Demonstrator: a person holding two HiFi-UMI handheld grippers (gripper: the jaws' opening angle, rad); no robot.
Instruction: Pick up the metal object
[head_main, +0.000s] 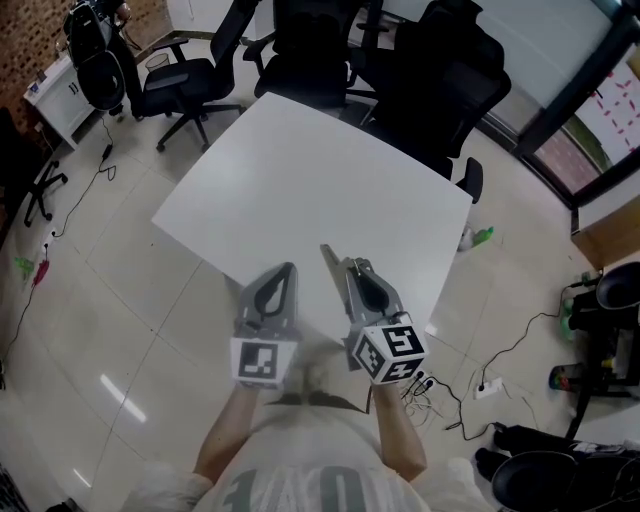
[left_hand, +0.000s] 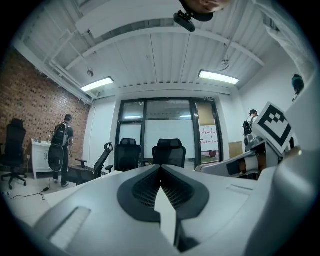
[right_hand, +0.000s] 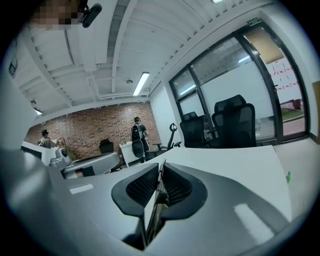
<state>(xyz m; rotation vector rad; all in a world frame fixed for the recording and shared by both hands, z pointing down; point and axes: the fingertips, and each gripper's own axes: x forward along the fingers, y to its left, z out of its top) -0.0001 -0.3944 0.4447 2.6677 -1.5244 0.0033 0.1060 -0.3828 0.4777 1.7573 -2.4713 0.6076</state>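
Table: we see a white top (head_main: 300, 180) with 2 grippers over its 6 o'clock edge.
Room: black office chairs (head_main: 320, 60) at 12 o'clock, brick wall (head_main: 25, 40) at 10 o'clock, glossy tiled floor (head_main: 110, 300).
Left gripper (head_main: 285, 270): clenched, nothing in it.
Right gripper (head_main: 354, 266): clamped on the thin metal object (head_main: 330, 265).
Metal object: held above the table, pointing to 11 o'clock.

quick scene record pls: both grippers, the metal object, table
left gripper: jaws together, nothing between them
right gripper: shut on metal object
metal object: thin flat strip, pokes out past the right gripper's jaw tips
table: white, both grippers over its near edge
chairs: black, at the table's far side
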